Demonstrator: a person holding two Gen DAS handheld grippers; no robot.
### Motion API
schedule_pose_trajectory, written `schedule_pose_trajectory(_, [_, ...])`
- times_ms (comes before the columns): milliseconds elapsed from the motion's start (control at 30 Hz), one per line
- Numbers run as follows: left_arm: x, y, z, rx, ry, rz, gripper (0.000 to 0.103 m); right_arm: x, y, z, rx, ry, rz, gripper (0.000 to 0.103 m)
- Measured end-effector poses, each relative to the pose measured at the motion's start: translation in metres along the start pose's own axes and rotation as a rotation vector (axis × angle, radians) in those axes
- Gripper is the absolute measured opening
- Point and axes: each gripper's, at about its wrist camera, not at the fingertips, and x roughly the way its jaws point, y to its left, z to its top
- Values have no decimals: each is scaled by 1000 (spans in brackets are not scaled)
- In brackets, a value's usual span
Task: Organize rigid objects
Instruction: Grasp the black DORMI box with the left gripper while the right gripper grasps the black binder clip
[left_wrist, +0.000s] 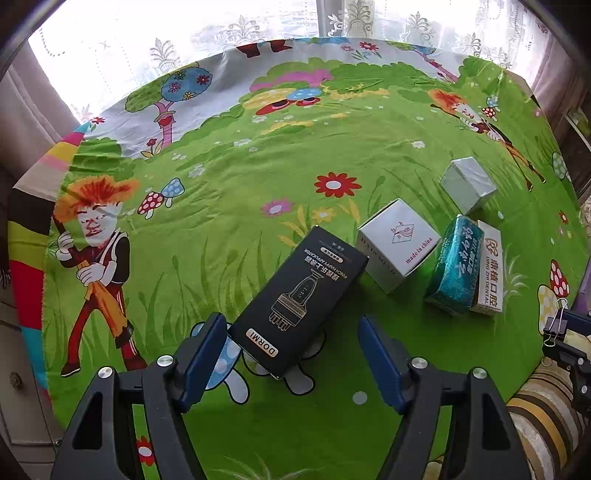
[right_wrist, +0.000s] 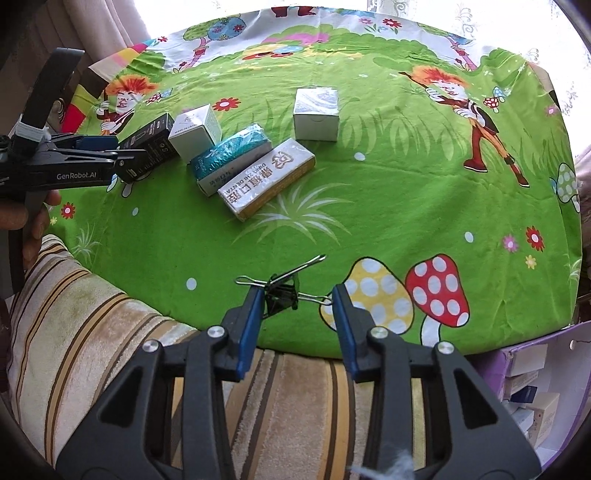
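**Left jaws straddle the black box; right jaws pinch a binder clip**

A tabletop (left_wrist: 258, 166) draped in a bright green cartoon cloth carries a loose cluster of small boxes. The black box (left_wrist: 295, 299), printed with a gold line drawing and the word DORMI, lies slanted on the cloth. The left gripper (left_wrist: 293, 356) points down at its near end. The left pad sits right at the box's near corner, though contact cannot be confirmed. The right pad stands clear of the box with cloth showing between, so the jaws are released and nothing is grasped. In the right wrist view the same gripper (right_wrist: 122, 155) reaches in from the left edge, a hand (right_wrist: 35, 221) on its handle.

Just beyond the black box sits a white cube box (left_wrist: 397, 245) marked "made in china", its corner close to the black box's far end. To the right of it a teal box (left_wrist: 452, 264) and a white-and-gold dental box (left_wrist: 489, 266) lie side by side, touching along their long sides. A pale grey box (left_wrist: 467, 184) stands farther back, apart from the rest.

The right gripper (right_wrist: 297, 297) hovers at the near edge of the tabletop, over a striped cushion (right_wrist: 92, 332). Its jaws are clenched on a black binder clip (right_wrist: 282, 293), whose wire handles span the gap from pad to pad. At the lower right, a purple bin (right_wrist: 535, 398) holds several more small boxes.
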Motion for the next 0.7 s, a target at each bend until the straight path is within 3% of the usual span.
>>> schedule_pose_trajectory(33, [3,2,-1,-14,6,-9,56,-2,0,0,8,-9,-5,42])
schedule_pose_trajectory(133, [5,7,-6,-57,6,-48,45,-6,2,-1,15,-27,-19,42])
schedule_pose_trajectory(700, [-69,19,-51,-334,-169,-225,40,-31,1,-11,8,-115,-34,42])
